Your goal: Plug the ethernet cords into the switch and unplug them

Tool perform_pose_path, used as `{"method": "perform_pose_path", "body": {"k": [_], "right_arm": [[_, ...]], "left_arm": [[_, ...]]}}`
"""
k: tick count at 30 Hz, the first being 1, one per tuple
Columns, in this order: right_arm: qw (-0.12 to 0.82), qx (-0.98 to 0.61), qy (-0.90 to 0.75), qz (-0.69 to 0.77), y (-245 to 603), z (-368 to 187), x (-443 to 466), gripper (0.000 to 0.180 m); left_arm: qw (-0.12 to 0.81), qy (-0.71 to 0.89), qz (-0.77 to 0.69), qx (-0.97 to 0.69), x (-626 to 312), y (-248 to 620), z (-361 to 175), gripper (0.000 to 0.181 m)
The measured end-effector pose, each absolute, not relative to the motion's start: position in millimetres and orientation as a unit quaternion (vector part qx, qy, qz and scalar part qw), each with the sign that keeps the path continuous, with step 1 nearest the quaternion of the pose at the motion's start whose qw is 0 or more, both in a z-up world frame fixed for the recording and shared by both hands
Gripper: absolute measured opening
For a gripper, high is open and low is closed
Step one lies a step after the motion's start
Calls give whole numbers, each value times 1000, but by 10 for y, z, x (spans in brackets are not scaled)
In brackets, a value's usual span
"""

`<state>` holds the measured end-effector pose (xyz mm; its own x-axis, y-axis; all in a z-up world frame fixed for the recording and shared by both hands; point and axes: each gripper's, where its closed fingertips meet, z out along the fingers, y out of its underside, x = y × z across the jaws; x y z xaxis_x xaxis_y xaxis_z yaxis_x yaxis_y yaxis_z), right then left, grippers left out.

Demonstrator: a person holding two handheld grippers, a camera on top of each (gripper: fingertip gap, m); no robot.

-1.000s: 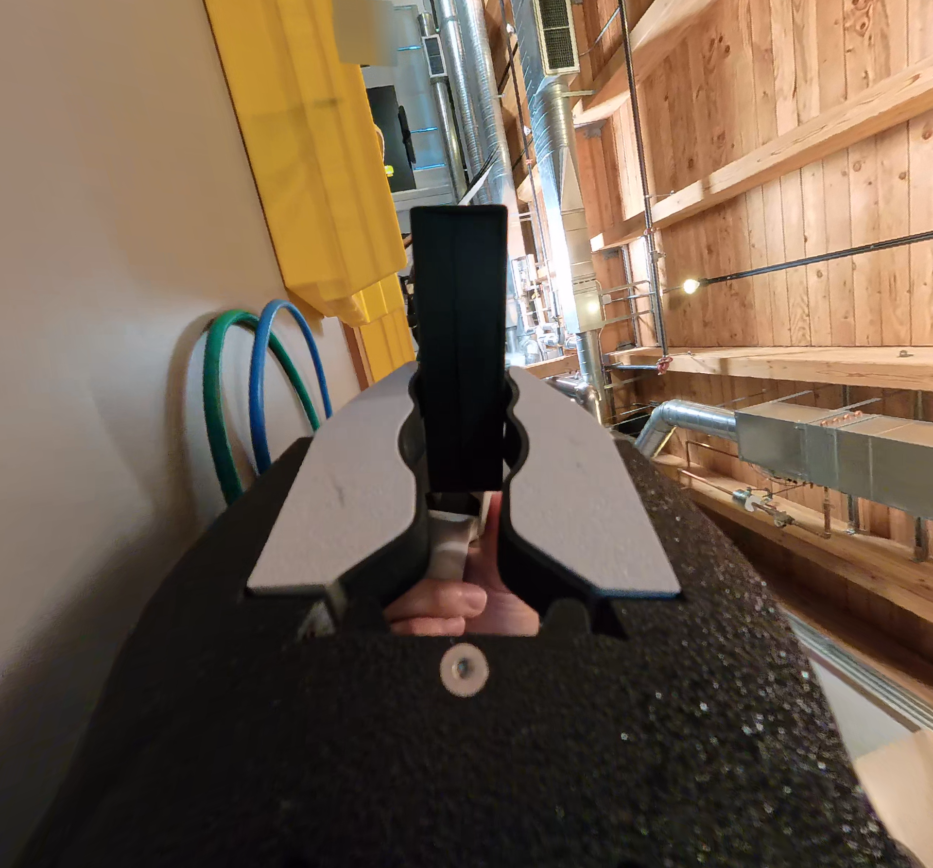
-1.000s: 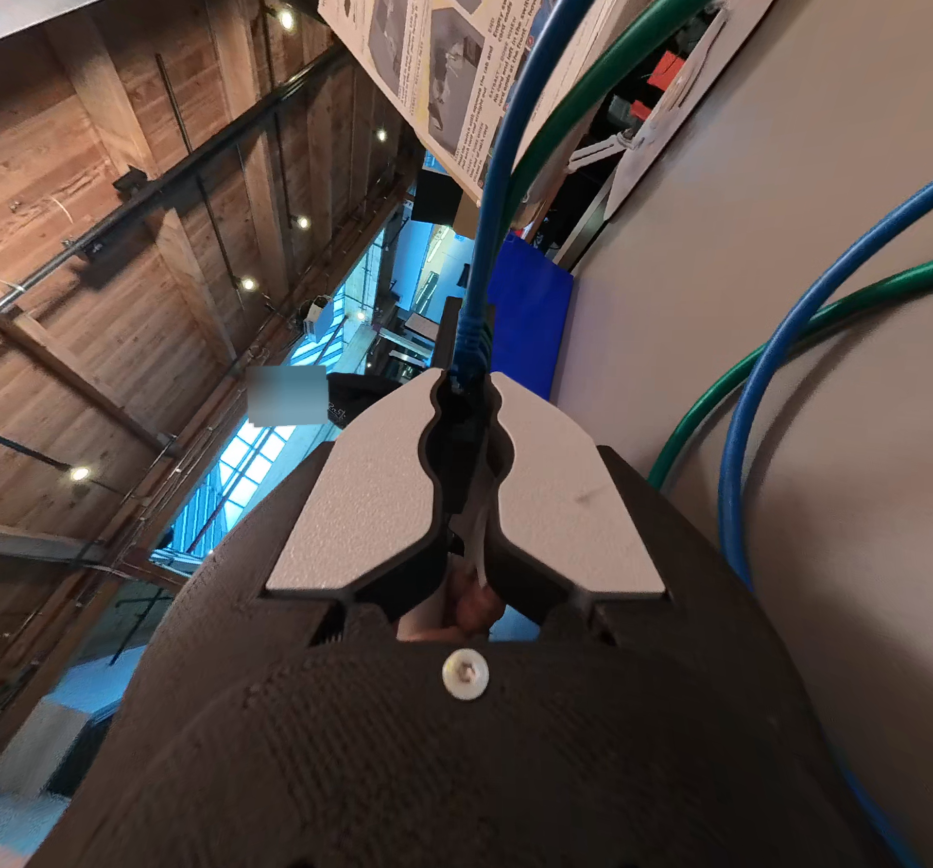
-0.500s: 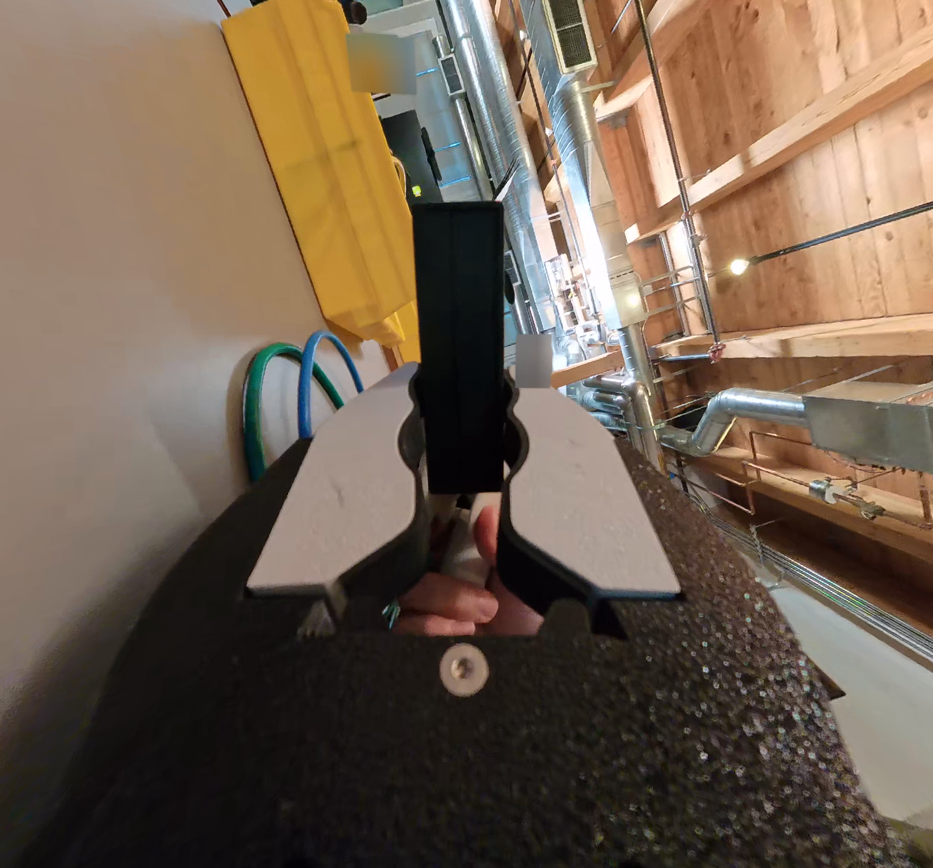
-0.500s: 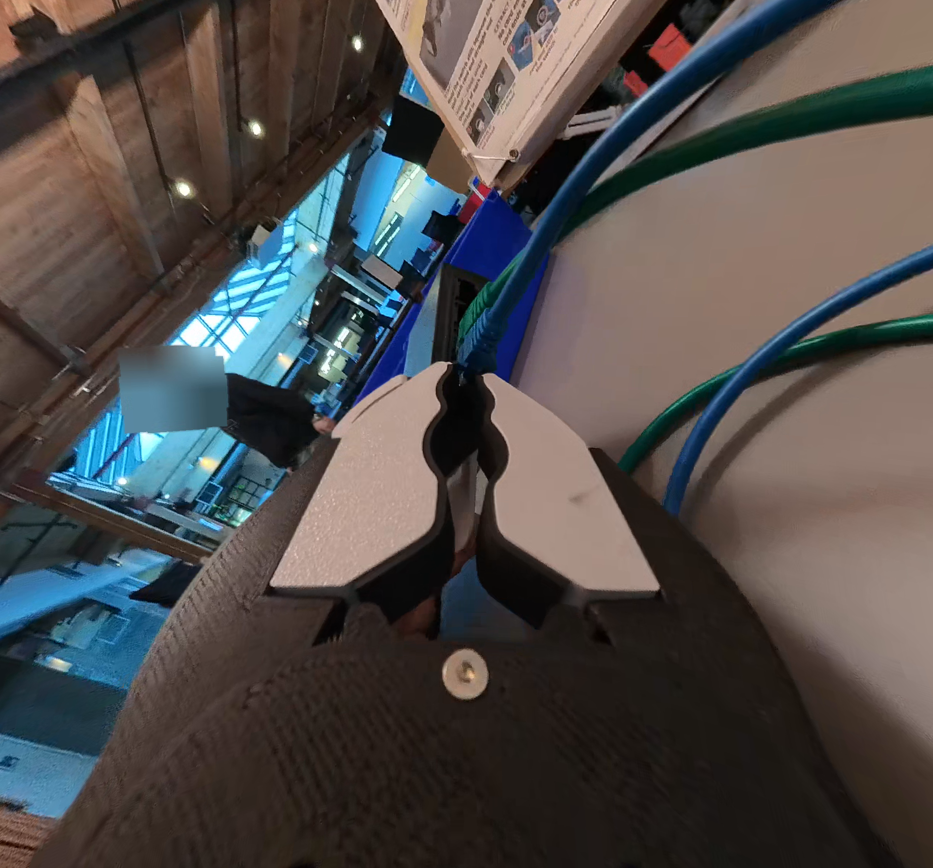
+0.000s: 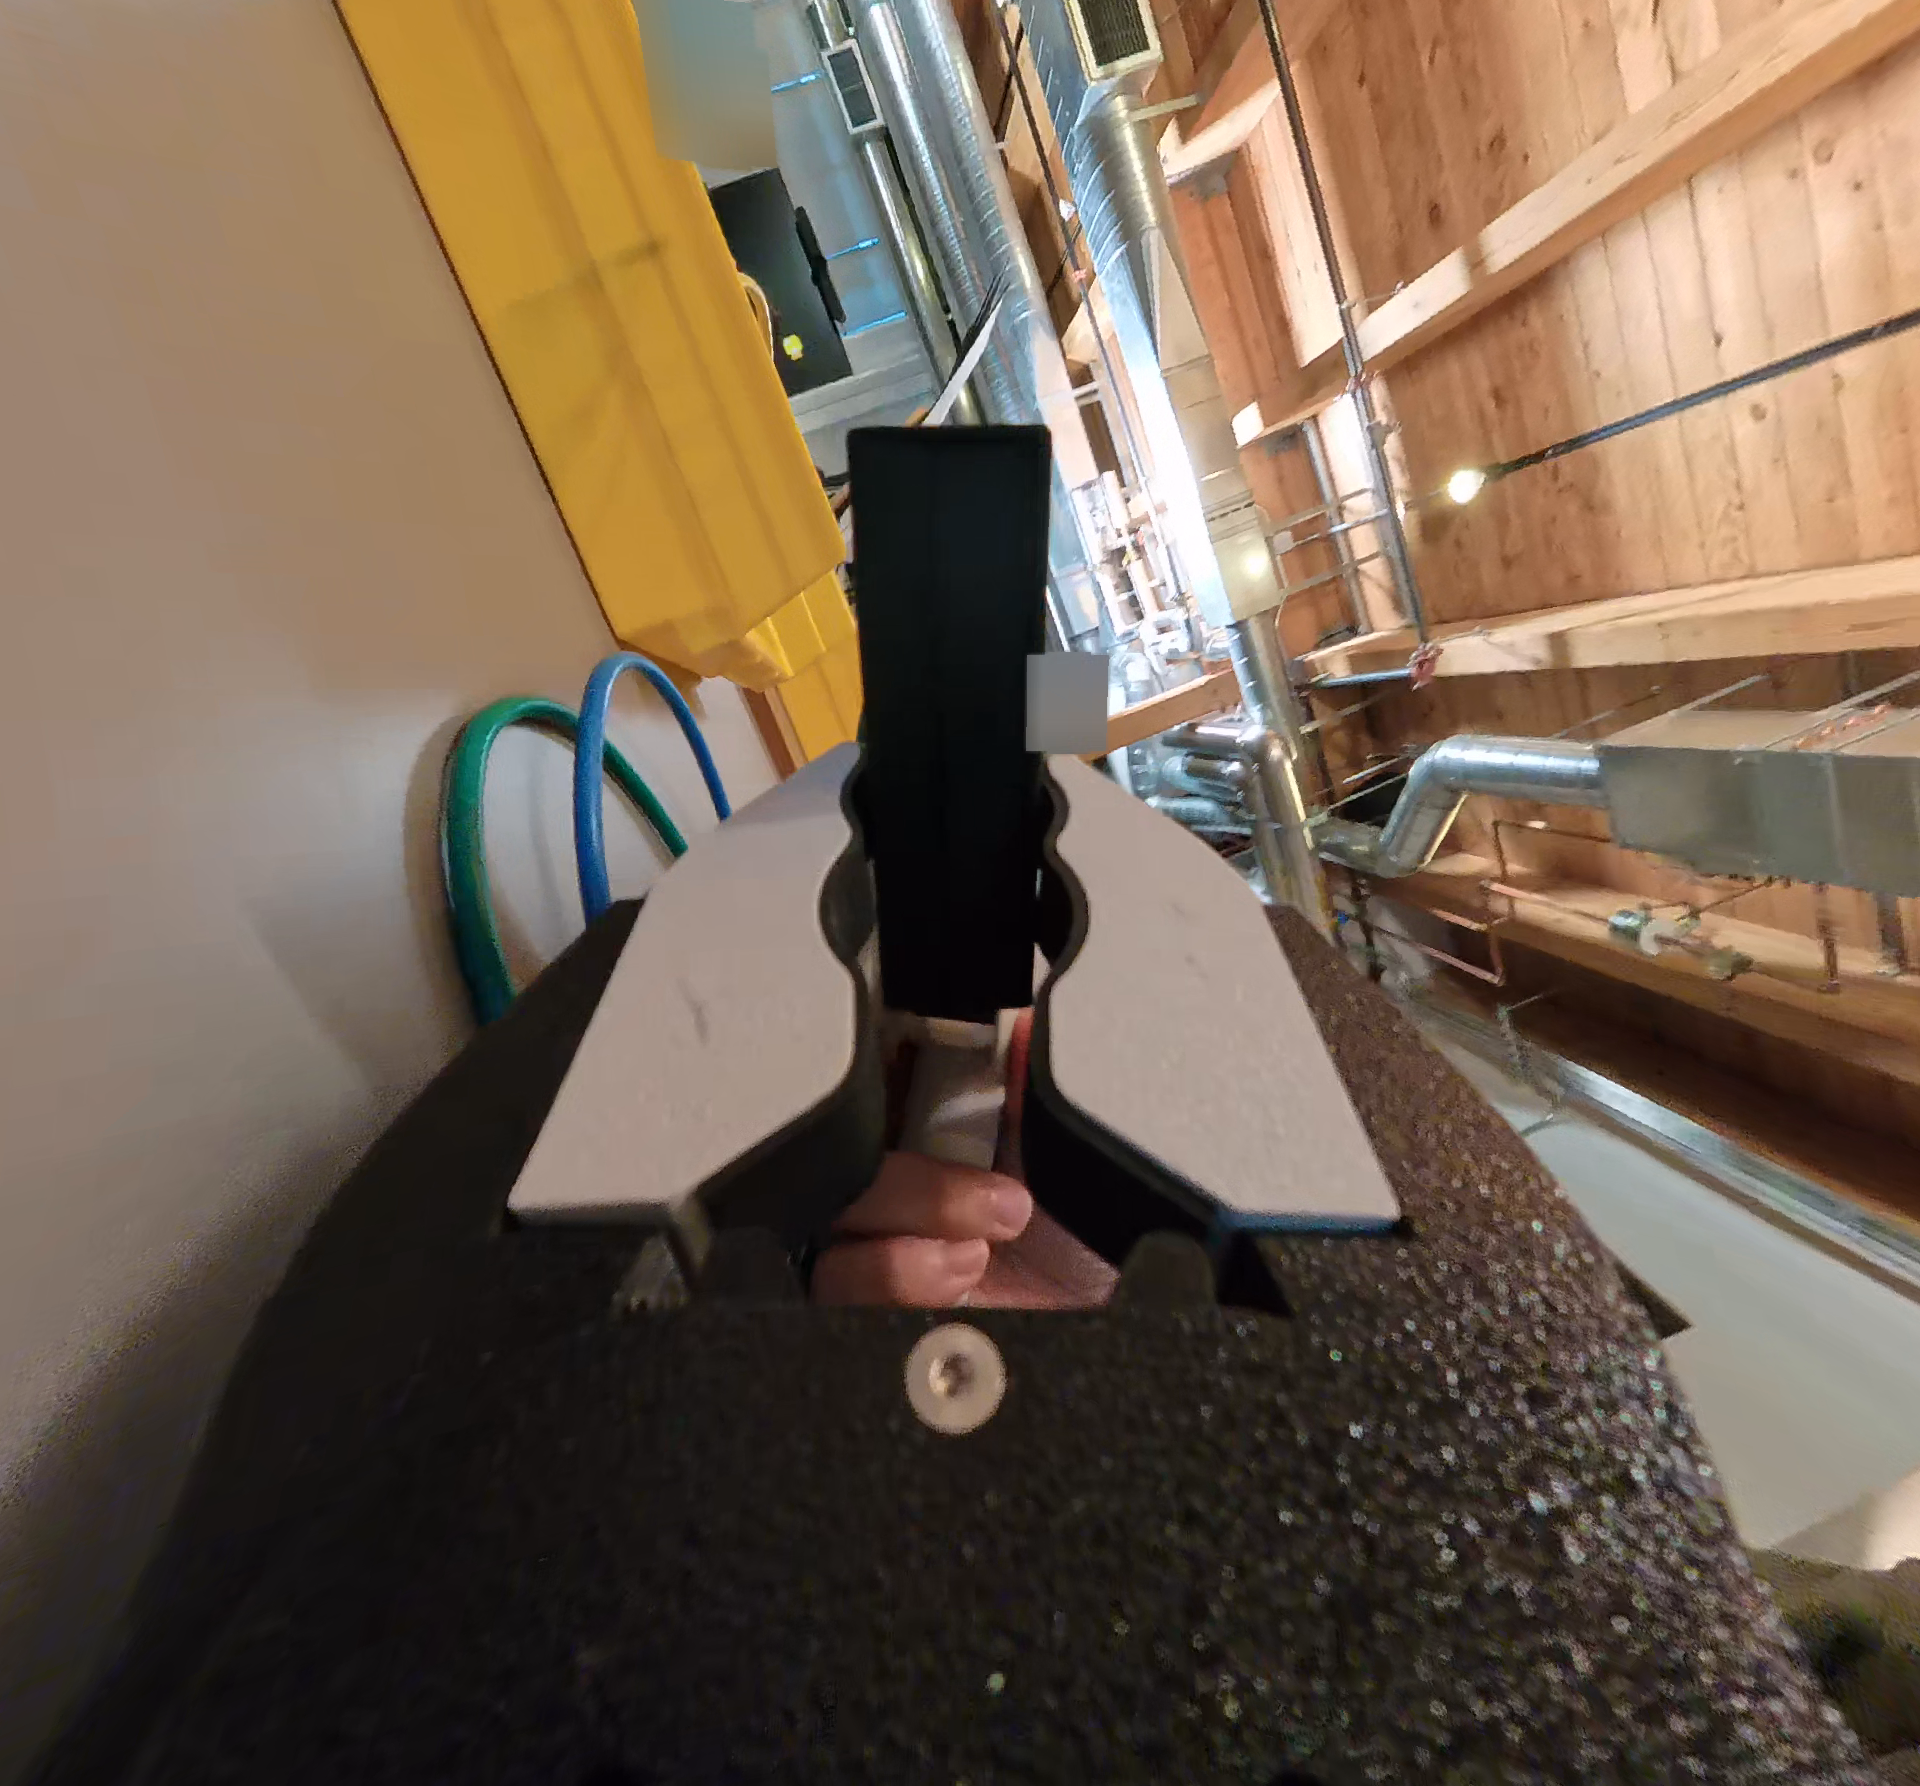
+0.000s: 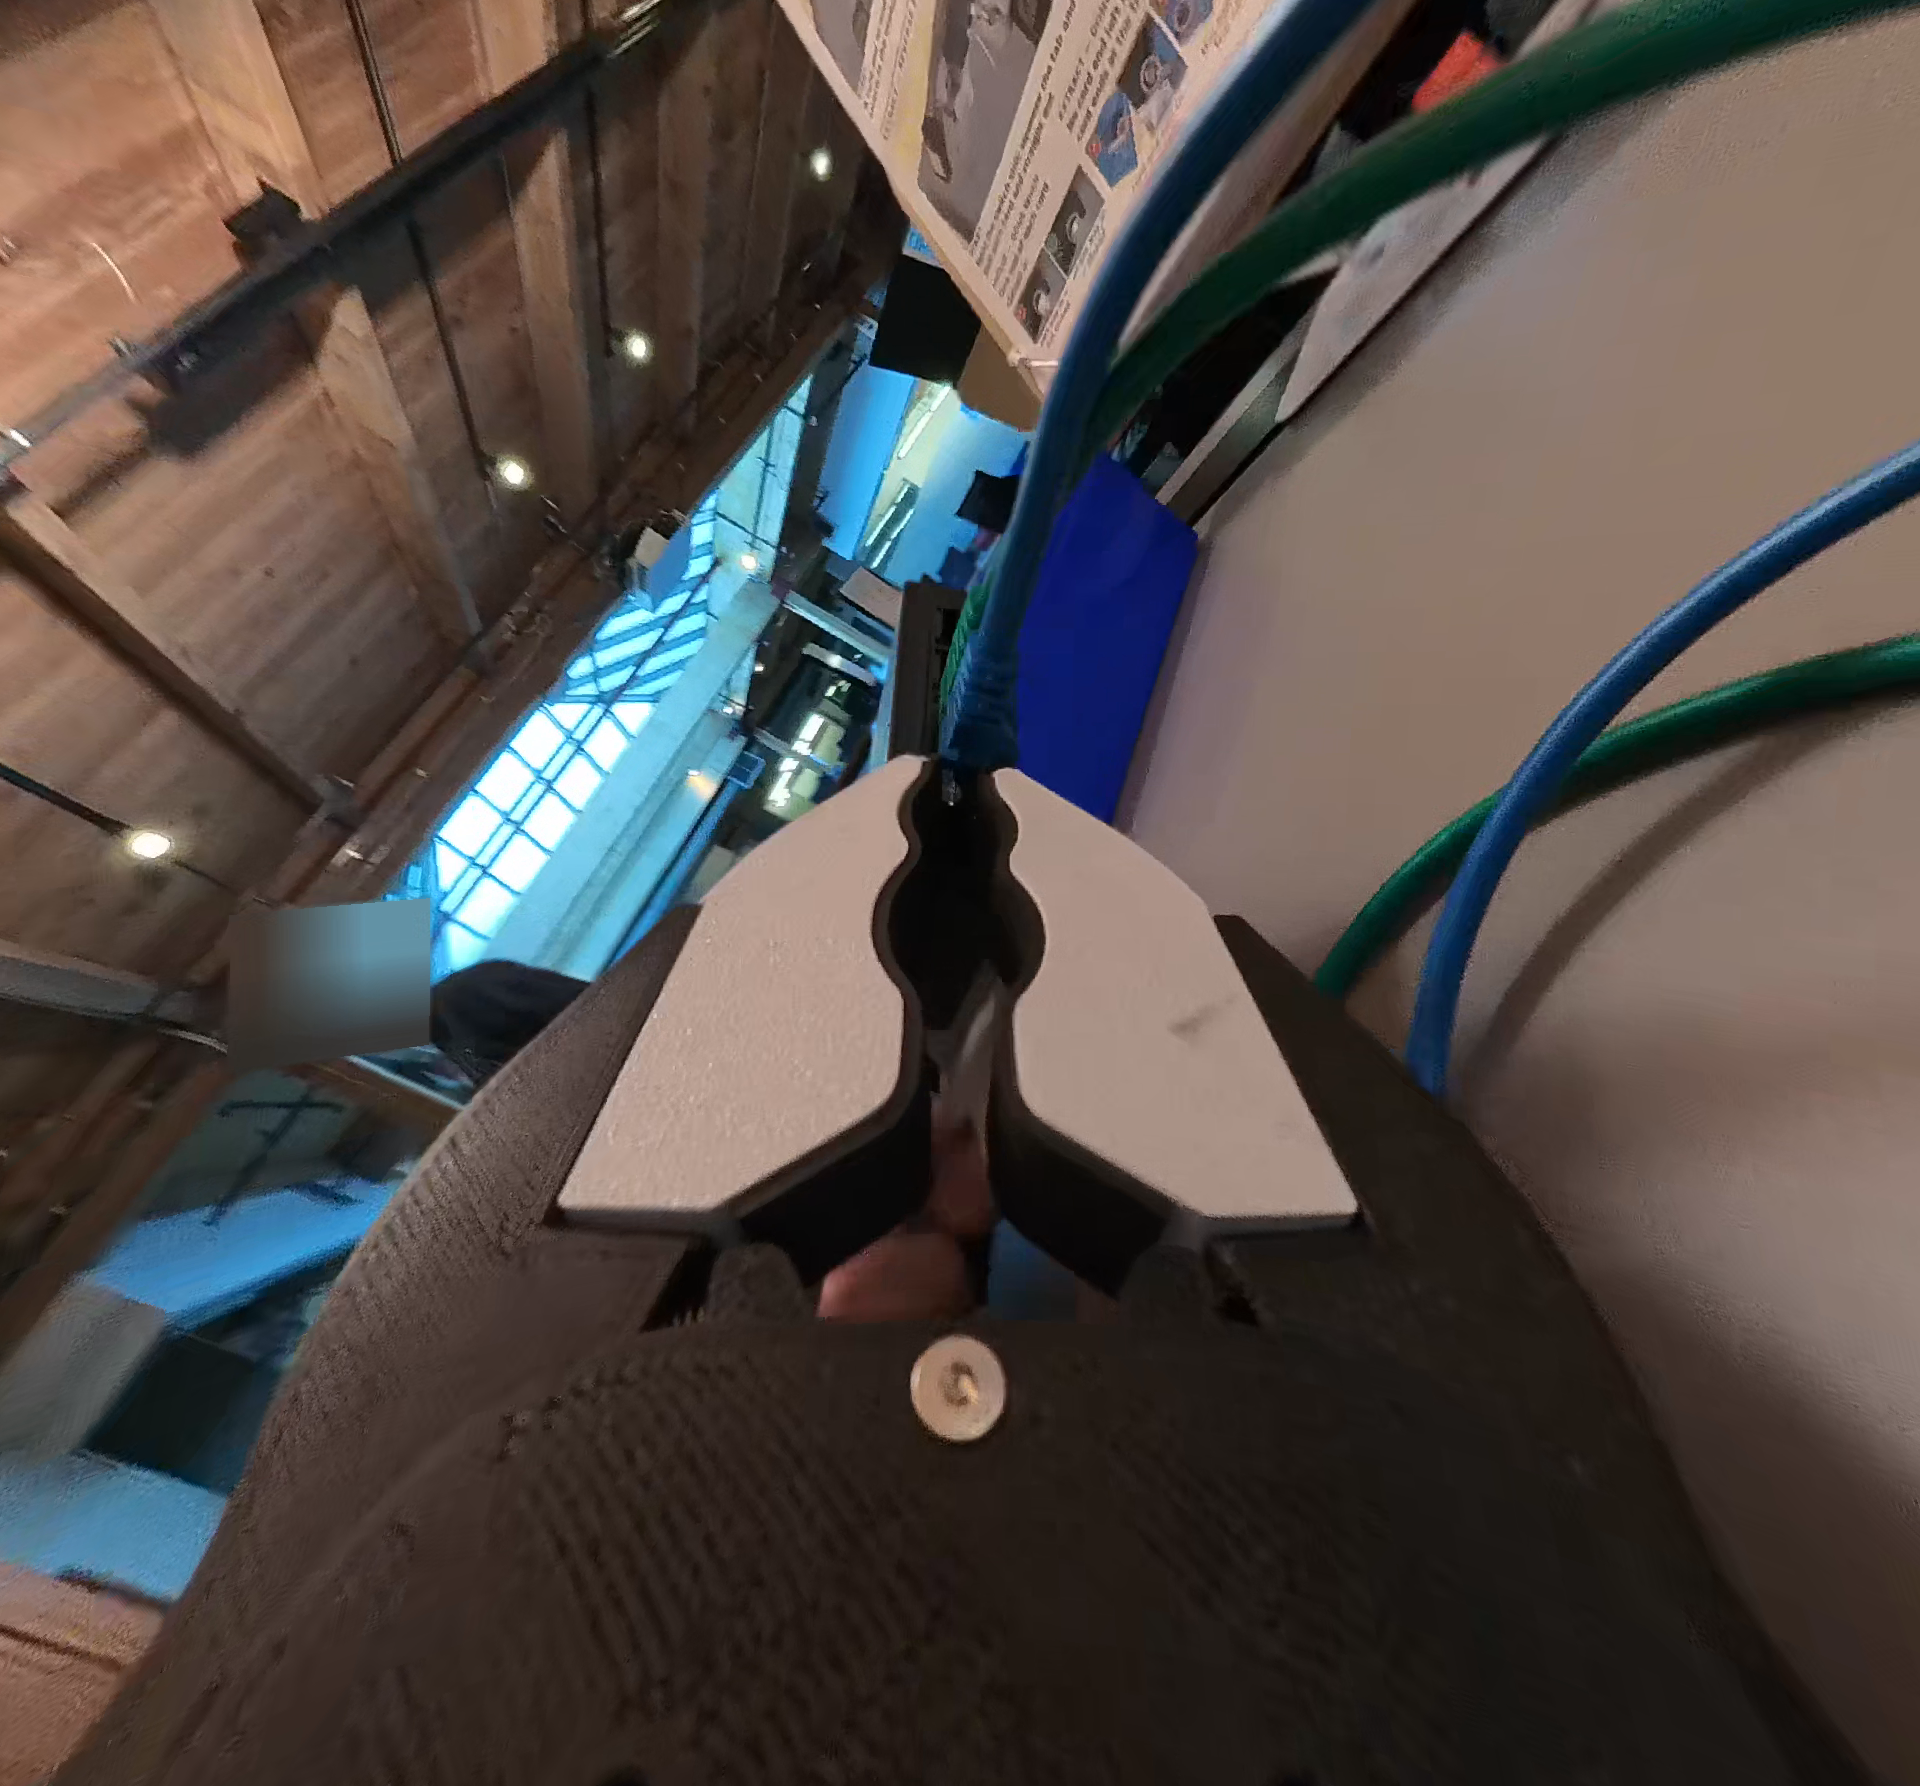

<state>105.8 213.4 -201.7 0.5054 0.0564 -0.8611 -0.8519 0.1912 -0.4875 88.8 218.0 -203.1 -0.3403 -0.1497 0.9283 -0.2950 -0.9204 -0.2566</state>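
Pale table [image 5: 187,593]: yellow bin [image 5: 582,302] set at its far edge; green cord [image 5: 468,853] and blue cord [image 5: 597,780] looped on it. Black switch [image 5: 948,728]: clamped upright in the left gripper [image 5: 951,801]. Blue cord's plug [image 6: 982,697]: pinched at the tips of the right gripper [image 6: 961,786], beside the switch's port face [image 6: 920,666]

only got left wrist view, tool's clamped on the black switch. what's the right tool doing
Observer: The right tool is shut on the plug end of the blue cord, pinching it at the very tips.
Operator: where's the green one
Observer: The green cord runs alongside the blue one, outside the tool's grip.
Operator: anything behind the plug
Observer: A blue box stands just behind it.
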Motion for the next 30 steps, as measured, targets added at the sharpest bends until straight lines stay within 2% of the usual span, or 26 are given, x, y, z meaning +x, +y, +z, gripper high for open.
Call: {"method": "perform_pose_path", "body": {"k": [11,13,23,24,25,30], "right_arm": [[672,-528,394,338,2133,-2065,1074,8],[677,-528,393,329,2116,-2052,1073,17],[679,-495,414,349,2114,-2028,1059,20],[676,-498,416,349,2114,-2039,1057,22],[668,-502,430,341,2108,-2079,1080,35],[665,-503,429,347,2097,-2098,1080,34]], "left_arm": [[61,-189,790,580,895,2192,-2084,27],[58,-194,787,583,892,2197,-2089,27],[51,-182,790,583,886,2224,-2065,27],[50,-175,792,583,882,2240,-2056,27],[47,-169,794,582,877,2258,-2047,27],[50,-176,798,574,875,2233,-2003,27]]}}
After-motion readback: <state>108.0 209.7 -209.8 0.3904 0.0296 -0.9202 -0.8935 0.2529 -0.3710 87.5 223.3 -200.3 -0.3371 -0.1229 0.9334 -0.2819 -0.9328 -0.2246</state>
